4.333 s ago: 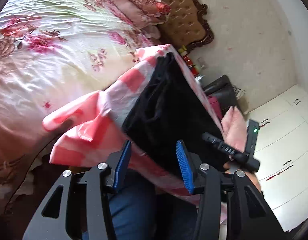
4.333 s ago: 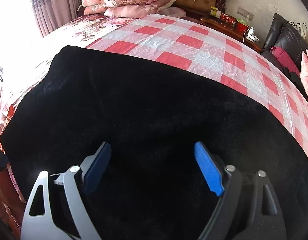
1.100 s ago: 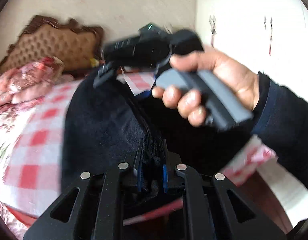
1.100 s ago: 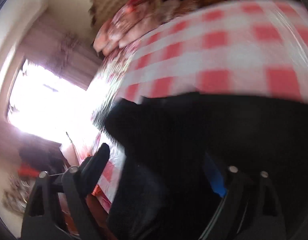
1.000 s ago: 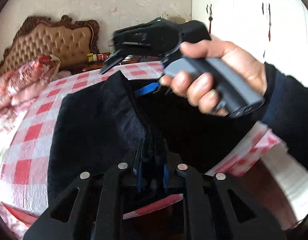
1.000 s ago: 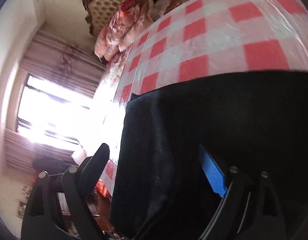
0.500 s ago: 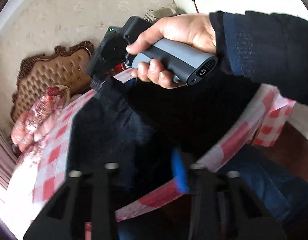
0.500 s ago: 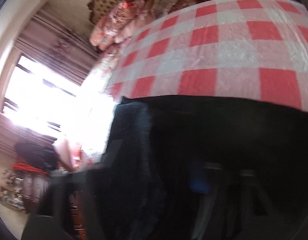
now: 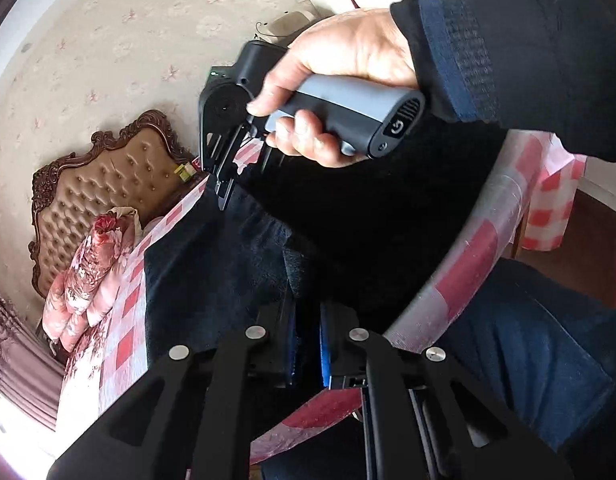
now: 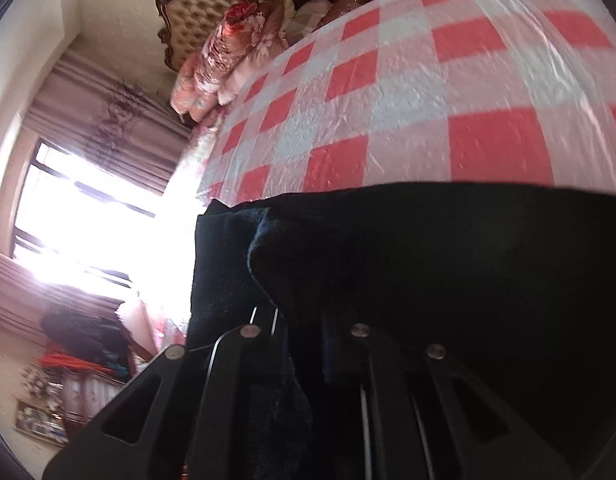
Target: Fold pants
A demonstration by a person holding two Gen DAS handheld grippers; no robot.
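Note:
The black pants [image 9: 212,264] lie on a red and white checked cloth [image 9: 467,264] over the bed. My left gripper [image 9: 308,344] is shut on a raised fold of the pants at their near edge. My right gripper [image 10: 304,344] is shut on a fold of the pants [image 10: 447,264] too; its pads are buried in the fabric. In the left wrist view the right gripper [image 9: 224,192] is held by a hand above the far edge of the pants, its tips down on the fabric.
A tufted headboard [image 9: 108,184] and floral pillows [image 9: 96,264] are at the far end of the bed. A bright window with curtains [image 10: 88,208] is to the left. The person's blue-jeaned leg [image 9: 527,352] is by the bed edge.
Both grippers were open half a second ago and have closed on folds of the pants. The right gripper has tilted down onto the far edge.

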